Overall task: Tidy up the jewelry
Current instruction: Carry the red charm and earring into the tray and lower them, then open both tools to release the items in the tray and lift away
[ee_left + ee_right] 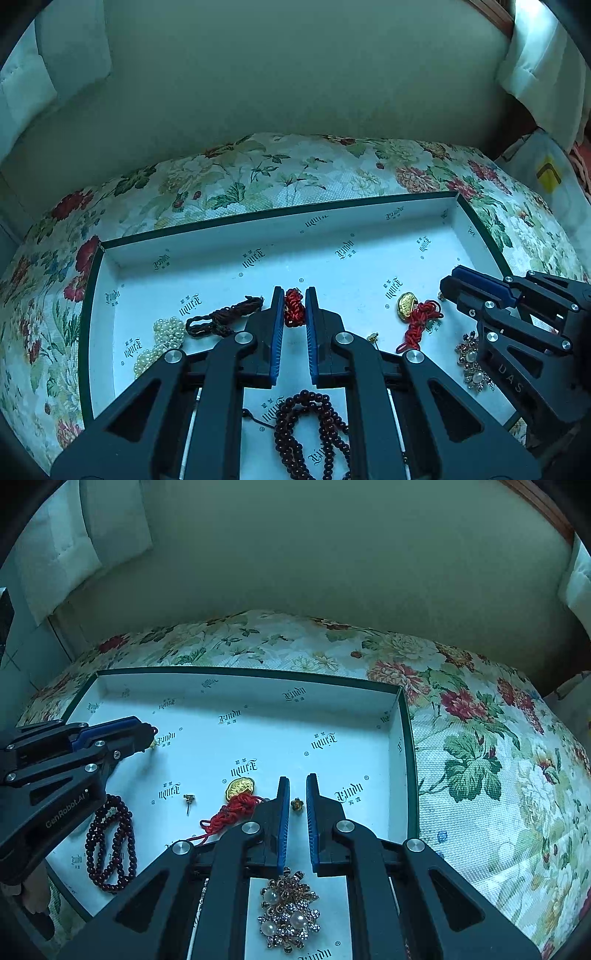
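Gripping red knotted cord [294, 308], left hand-held gripper [294, 314], long axis upright

In view: 1 tray [110, 258], 2 red knotted cords [294, 307] [419, 325], 1 dark braided cord [221, 317], 1 pearl strand [166, 339], 1 dark bead necklace [310, 428], 1 rhinestone brooch [288, 912], 1 small pin [189, 801], 1 tiny gold flower [296, 805], 2 grippers [294, 321] [297, 812].
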Demonstrator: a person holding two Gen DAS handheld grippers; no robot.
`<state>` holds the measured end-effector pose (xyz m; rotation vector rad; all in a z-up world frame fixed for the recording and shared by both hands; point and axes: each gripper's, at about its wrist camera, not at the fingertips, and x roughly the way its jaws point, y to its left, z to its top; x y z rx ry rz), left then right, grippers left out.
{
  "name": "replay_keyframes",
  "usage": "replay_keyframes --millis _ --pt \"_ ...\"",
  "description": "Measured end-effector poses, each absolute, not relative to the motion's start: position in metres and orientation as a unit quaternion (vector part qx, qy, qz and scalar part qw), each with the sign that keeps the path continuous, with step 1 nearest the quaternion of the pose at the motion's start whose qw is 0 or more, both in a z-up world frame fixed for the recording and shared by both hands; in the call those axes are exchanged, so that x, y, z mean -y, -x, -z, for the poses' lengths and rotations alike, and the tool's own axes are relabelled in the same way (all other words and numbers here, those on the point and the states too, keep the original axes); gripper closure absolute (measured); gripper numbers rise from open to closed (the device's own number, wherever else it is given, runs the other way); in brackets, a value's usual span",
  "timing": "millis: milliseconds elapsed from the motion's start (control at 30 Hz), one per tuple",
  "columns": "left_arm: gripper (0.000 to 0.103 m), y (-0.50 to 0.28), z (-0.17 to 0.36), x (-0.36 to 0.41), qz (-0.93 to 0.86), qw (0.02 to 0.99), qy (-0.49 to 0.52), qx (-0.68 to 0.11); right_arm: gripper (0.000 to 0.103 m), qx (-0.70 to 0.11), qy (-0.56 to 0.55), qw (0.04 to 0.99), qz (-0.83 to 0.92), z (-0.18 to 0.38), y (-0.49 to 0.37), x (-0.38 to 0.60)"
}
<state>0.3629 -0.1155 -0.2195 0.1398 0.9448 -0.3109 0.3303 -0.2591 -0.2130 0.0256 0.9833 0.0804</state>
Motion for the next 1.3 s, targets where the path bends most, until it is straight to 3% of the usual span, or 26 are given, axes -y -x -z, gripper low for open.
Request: replay_keyframes --millis 133,200,367,500,633,667,700,767,1067,1300 --pt "0.089 -0.362 0.219 0.116 0.150 0.876 -0.066 -0.453 0.093 -0.470 -0.013 0.882 -0.038 0.212 -0.327 0.261" --pt "0.080 -0.362 0.219 0.116 0.150 0.876 -0.065 -0.454 0.093 -0.470 -0.014 0.882 -0.038 0.212 -0.327 0.262" --pt "0.075 -0.361 0.218 0.114 0.149 0.877 -0.064 -0.452 0.093 -0.469 -0.015 0.882 -0.039 0.211 -0.324 0.264" --pt "0.056 -0.360 0.217 0.112 0.144 0.879 -0.060 -0.450 0.092 -0.469 -0.015 0.882 -0.039 0.212 -0.324 0.264" --pt "0.052 -0.359 0.215 0.110 0.142 0.880 -0.058 -0.449 0.092 -0.468 -0.017 0.883 -0.041 0.212 -0.323 0.264" --pt "0.046 -0.359 0.215 0.109 0.141 0.881 -0.058 -0.448 0.089 -0.468 -0.017 0.883 -0.041 0.211 -0.323 0.264" --pt "0.046 -0.358 0.215 0.109 0.139 0.883 -0.058 -0.445 0.068 -0.466 -0.018 0.883 -0.041 0.211 -0.322 0.263" --pt "0.045 -0.357 0.214 0.108 0.138 0.883 -0.059 -0.445 0.043 -0.456 -0.019 0.889 -0.038 0.208 -0.320 0.262" --pt "0.019 -0.353 0.210 0.096 0.117 0.890 -0.053 -0.437 0.040 -0.452 -0.019 0.891 -0.036 0.206 -0.317 0.260" --pt "0.010 -0.343 0.201 0.094 0.100 0.901 -0.065 -0.417 0.030 -0.444 -0.028 0.895 -0.027 0.202 -0.309 0.260"
